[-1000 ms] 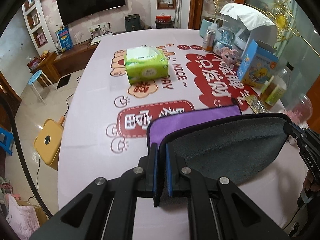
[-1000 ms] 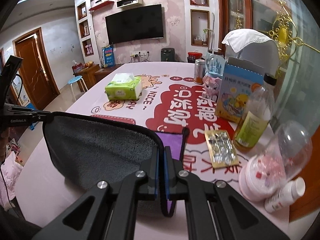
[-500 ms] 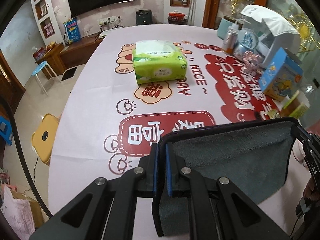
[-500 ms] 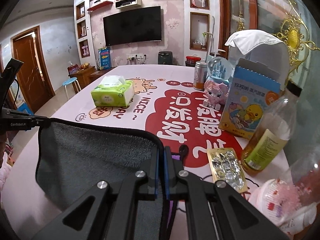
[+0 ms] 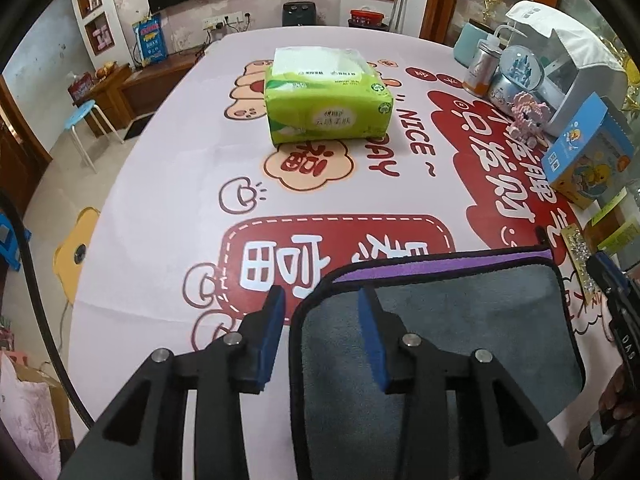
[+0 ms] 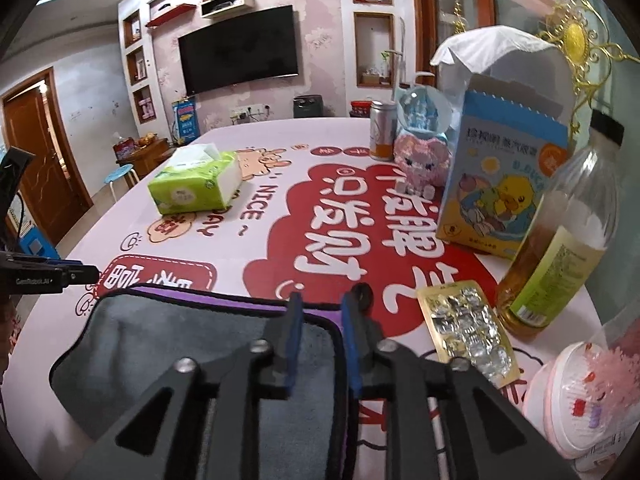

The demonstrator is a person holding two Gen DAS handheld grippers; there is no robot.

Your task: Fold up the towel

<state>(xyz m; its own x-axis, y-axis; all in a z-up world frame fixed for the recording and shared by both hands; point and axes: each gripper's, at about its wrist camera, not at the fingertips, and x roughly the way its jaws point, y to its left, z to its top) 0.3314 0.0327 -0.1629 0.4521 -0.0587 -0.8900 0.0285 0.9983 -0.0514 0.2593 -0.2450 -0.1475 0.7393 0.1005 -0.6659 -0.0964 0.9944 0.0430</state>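
Printed tablecloth (image 5: 168, 184) ahead; towel (image 5: 440, 320) now lies folded beneath both tools. L gripper (image 5: 320, 300) & R gripper (image 6: 320, 308), pinching 0.5 s ago, now spread: fold done.

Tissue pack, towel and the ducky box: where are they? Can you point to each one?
Tissue pack (image 5: 326, 110), left wrist view, on its green front face.
Towel (image 5: 460, 320), left wrist view, on the grey top layer.
Ducky box (image 6: 502, 184), right wrist view, on its printed front.

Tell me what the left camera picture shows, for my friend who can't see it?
The left tool hangs open over a folded grey towel with a purple strip showing, lying on the cartoon-printed table. A green tissue pack sits farther away.
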